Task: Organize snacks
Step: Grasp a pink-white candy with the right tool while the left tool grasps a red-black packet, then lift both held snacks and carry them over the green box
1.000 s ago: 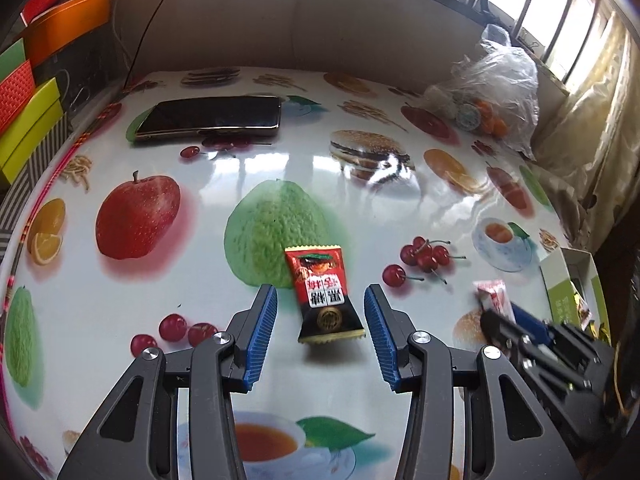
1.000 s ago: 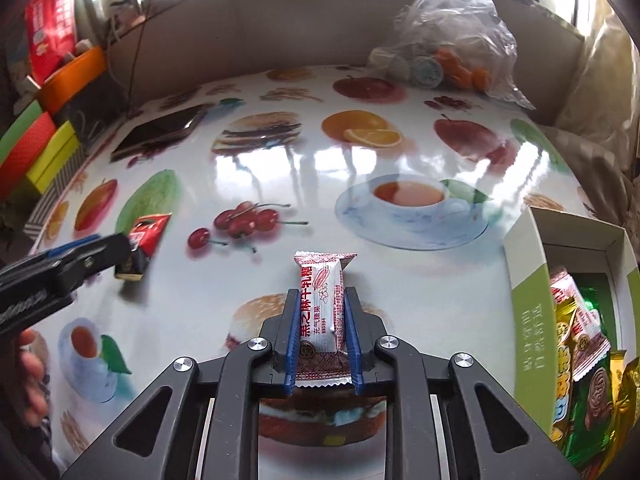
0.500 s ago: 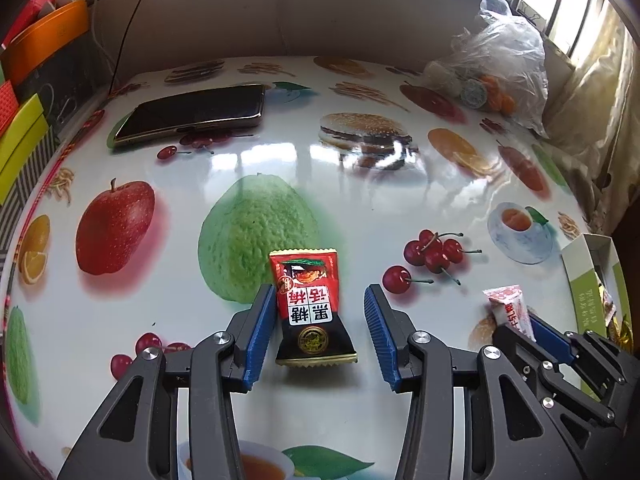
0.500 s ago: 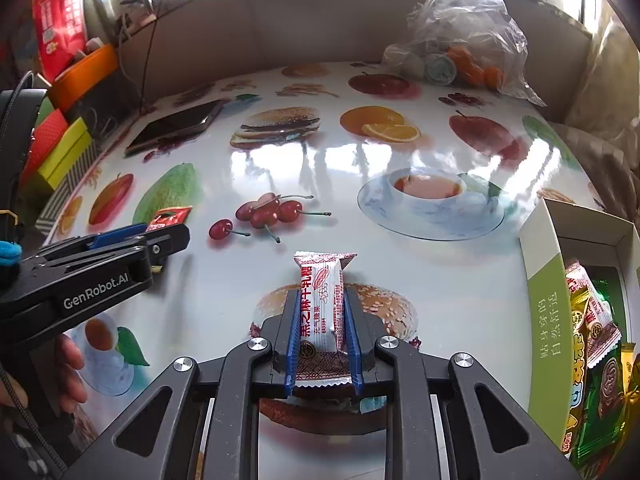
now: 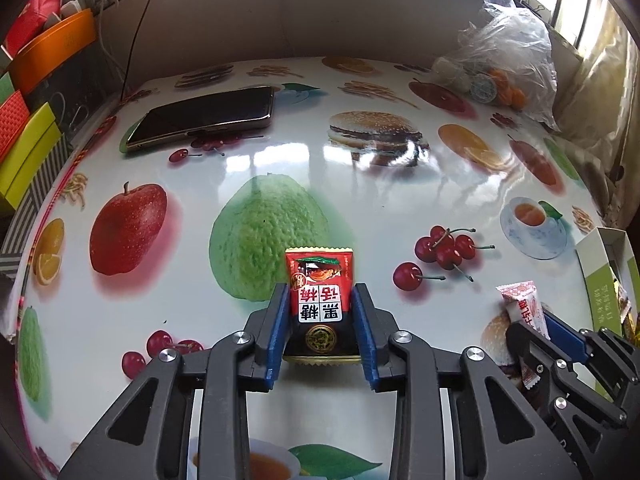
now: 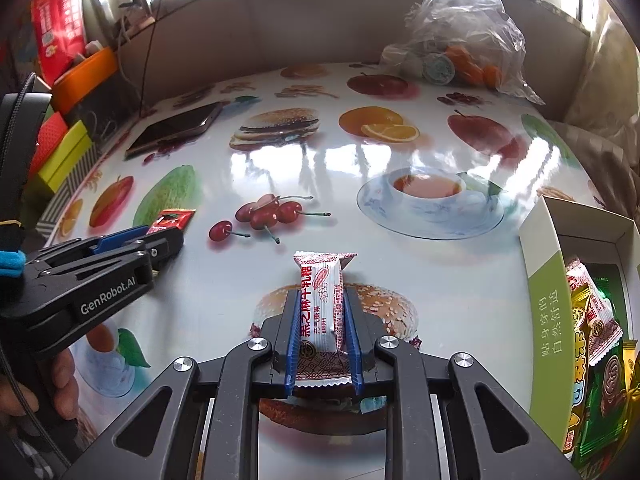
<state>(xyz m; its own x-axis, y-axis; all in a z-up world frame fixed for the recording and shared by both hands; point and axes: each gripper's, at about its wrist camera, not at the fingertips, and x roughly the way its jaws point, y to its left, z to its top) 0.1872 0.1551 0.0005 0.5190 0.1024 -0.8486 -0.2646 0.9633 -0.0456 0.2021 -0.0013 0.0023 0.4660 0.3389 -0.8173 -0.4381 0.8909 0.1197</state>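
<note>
Left claw (image 5: 320,322): its jaws, wide a second before, were closing onto the red packet (image 5: 320,300) lying on the table (image 5: 360,184). Right claw (image 6: 322,334): clamped on white candy bar (image 6: 322,304). Both ready for the box (image 6: 544,304).

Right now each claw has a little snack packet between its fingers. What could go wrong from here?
The left gripper is closing on the red packet, catching only its lower half; the slick wrapper could slip or crumple. The right gripper pinches the white packet by its narrow sides, so it might twist loose on the way to the green box. That box already looks crowded with snacks, so a new one could snag or spill.
</note>
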